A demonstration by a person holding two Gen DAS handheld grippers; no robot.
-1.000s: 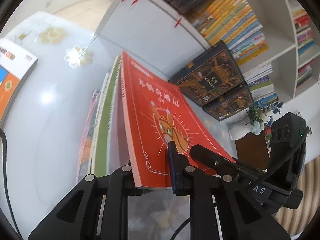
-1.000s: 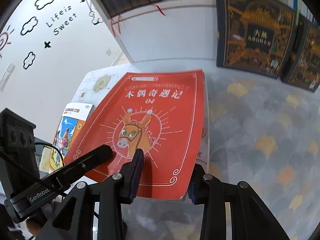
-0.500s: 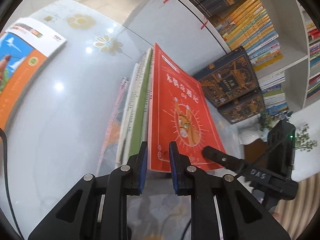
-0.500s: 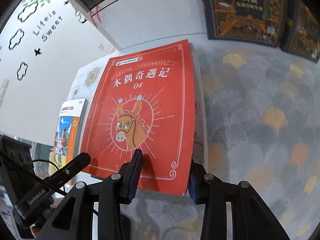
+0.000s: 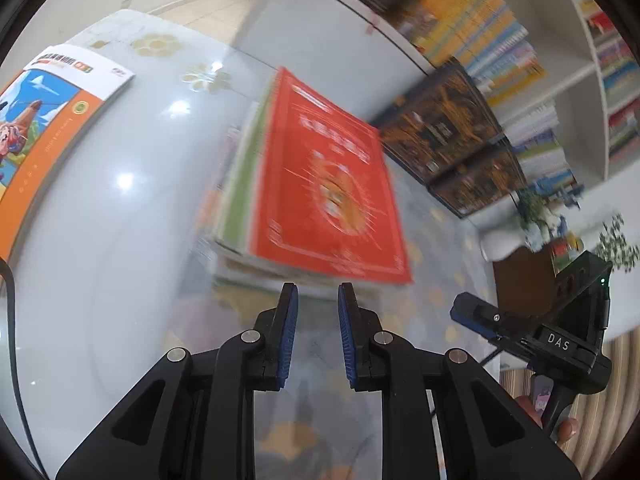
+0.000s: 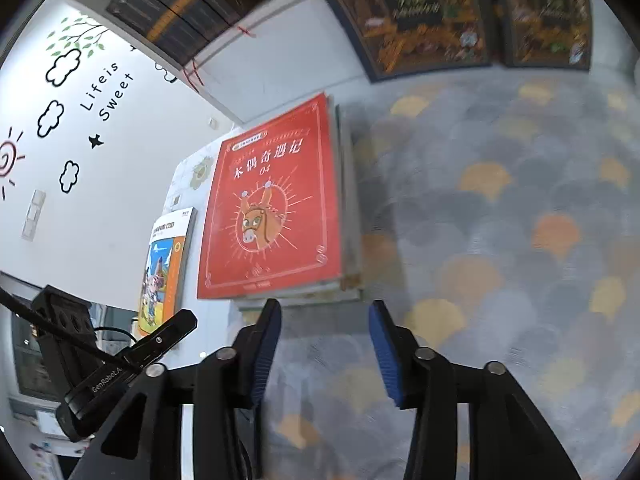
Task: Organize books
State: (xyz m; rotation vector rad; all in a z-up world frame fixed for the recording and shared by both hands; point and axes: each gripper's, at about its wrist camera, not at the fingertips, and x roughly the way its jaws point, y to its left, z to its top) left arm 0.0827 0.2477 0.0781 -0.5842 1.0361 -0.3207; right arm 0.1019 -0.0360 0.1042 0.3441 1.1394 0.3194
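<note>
A red book (image 5: 324, 184) with a donkey on its cover lies on top of a stack of books (image 5: 240, 176) on the table. In the right wrist view the red book (image 6: 276, 200) lies flat just beyond my fingertips. My left gripper (image 5: 318, 292) hangs a little short of the stack's near edge; its pads stand a narrow gap apart with nothing between them. My right gripper (image 6: 325, 308) is also just short of that edge. Its jaws are opening and hold nothing. An orange and blue book (image 5: 44, 120) lies alone, left of the stack.
Two dark ornate book boxes (image 6: 420, 12) lean against the white bookcase (image 5: 500, 40) behind the stack. The table (image 6: 520, 200) bears a scallop-patterned cloth under glass. A white vase (image 5: 496, 240) with flowers stands at the far right. The orange book (image 6: 166, 264) is near the table's left edge.
Both grippers have pulled back off the stack's near edge. The left let go of the red book, which now lies flat. The right jaws have spread wider.
</note>
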